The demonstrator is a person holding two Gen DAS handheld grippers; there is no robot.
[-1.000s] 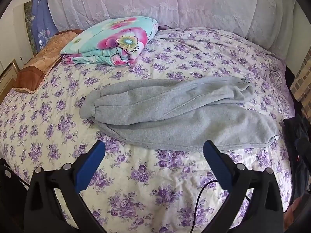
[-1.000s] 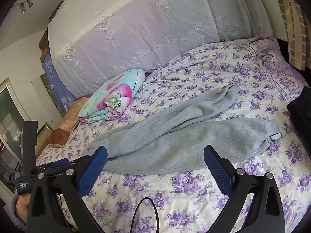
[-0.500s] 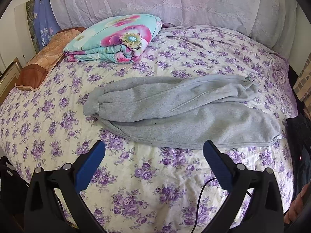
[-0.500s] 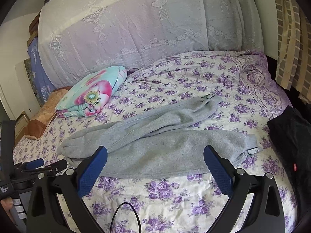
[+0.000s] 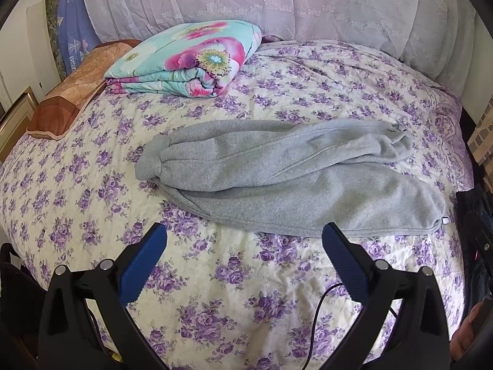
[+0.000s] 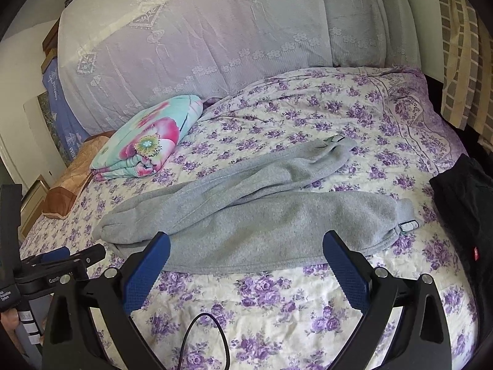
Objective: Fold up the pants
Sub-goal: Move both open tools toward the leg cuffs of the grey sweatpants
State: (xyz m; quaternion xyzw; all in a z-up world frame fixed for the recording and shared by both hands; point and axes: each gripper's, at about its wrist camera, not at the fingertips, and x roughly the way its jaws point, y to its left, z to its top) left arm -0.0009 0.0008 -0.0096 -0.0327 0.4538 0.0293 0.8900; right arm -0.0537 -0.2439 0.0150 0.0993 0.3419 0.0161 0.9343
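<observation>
Grey sweatpants point(image 5: 286, 178) point(image 6: 255, 212) lie lengthwise across the floral bedspread point(image 5: 234, 277) point(image 6: 271, 302), the two legs laid roughly one over the other, cuffs to the left and waistband with a small tag to the right. My left gripper point(image 5: 245, 246) hovers open in front of the pants' near edge with nothing between its blue pads. My right gripper point(image 6: 246, 252) is open too, held just before the near hem and empty. The left gripper also shows at the left edge of the right wrist view point(image 6: 55, 262), held in a hand.
A folded floral quilt point(image 5: 188, 58) point(image 6: 148, 141) and a brown pillow point(image 5: 71, 92) sit at the far left of the bed. Lace-covered pillows point(image 5: 262, 3) line the headboard. A black garment point(image 6: 462, 209) lies at the bed's right edge. A thin black cable point(image 6: 203, 339) dangles near the grippers.
Both cameras have shifted view slightly: the pants sit lower and more centred for the right gripper, and the left gripper has pulled back a little. The pants have not moved.
</observation>
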